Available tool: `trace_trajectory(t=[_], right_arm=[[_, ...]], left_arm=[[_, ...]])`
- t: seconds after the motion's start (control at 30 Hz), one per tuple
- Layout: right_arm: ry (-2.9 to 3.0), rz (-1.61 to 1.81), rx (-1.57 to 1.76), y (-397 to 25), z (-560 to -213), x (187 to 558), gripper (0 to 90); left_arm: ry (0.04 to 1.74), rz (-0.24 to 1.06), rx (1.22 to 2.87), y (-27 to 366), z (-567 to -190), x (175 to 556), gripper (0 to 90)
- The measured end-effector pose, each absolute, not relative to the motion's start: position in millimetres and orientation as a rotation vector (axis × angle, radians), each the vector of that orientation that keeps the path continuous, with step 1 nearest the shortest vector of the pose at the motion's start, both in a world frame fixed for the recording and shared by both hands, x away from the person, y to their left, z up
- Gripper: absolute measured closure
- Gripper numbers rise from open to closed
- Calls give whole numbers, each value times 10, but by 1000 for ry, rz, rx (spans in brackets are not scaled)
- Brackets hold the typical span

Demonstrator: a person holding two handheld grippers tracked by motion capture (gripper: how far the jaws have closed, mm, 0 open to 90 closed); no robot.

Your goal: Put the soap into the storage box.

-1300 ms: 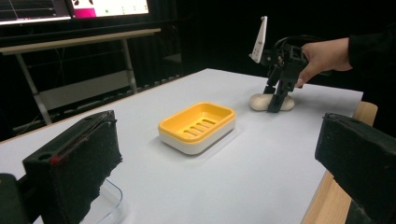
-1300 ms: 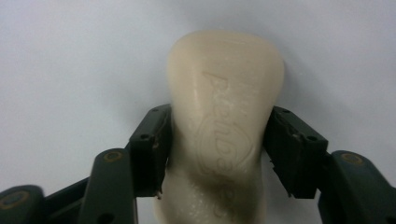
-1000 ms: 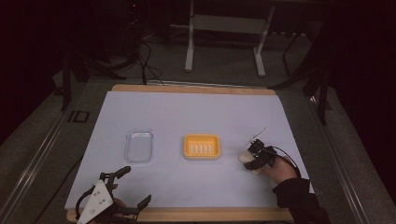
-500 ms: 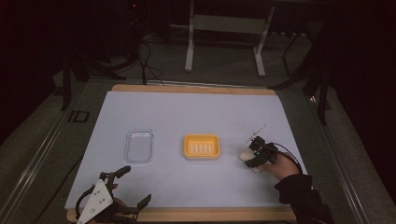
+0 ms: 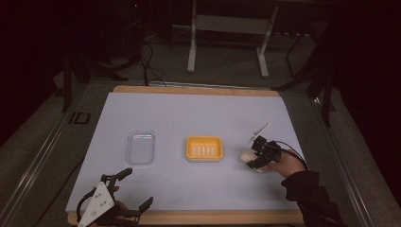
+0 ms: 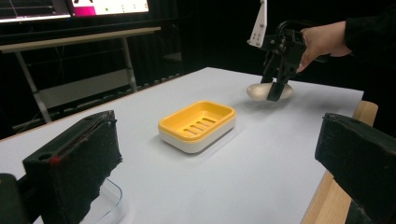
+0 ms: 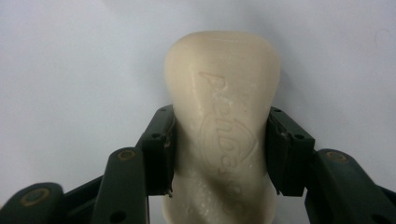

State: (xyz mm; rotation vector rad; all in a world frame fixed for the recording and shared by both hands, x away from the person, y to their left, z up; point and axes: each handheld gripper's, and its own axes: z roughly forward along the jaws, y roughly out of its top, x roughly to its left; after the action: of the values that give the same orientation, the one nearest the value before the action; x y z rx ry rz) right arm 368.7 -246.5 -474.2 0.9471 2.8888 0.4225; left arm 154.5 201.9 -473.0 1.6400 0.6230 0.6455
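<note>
My right gripper [image 5: 256, 157] pinches the soap bar [image 7: 223, 121]; my left gripper [image 5: 127, 188] hangs spread. The yellow soap dish [image 5: 204, 148] and clear tray [image 5: 140, 147] hold nothing; the right gripper view catches embossed lettering.

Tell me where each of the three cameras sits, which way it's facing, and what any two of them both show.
High view: above the person's side of the table, looking forward and down; both forearms enter from the bottom.
Left gripper view: rides the left tongs, looking across the table at the soap dish; its black jaws stand wide apart.
Right gripper view: rides the right tongs, looking down at the soap bar between its pads.
Shared: high and left gripper views both show the dish, bar and right hand.
</note>
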Motion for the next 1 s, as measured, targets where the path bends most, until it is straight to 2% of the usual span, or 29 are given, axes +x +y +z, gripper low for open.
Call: trace_trajectory(t=[0.53,1.0], right_arm=[[3053,510,551,-2470,-4533,3642,496],[3155,430,249,-2347,-4428,3525,497]], left_arm=[[624,642,1641,2015,-4733,1545,1],[624,640,1640,2019,-4733,1543,1]])
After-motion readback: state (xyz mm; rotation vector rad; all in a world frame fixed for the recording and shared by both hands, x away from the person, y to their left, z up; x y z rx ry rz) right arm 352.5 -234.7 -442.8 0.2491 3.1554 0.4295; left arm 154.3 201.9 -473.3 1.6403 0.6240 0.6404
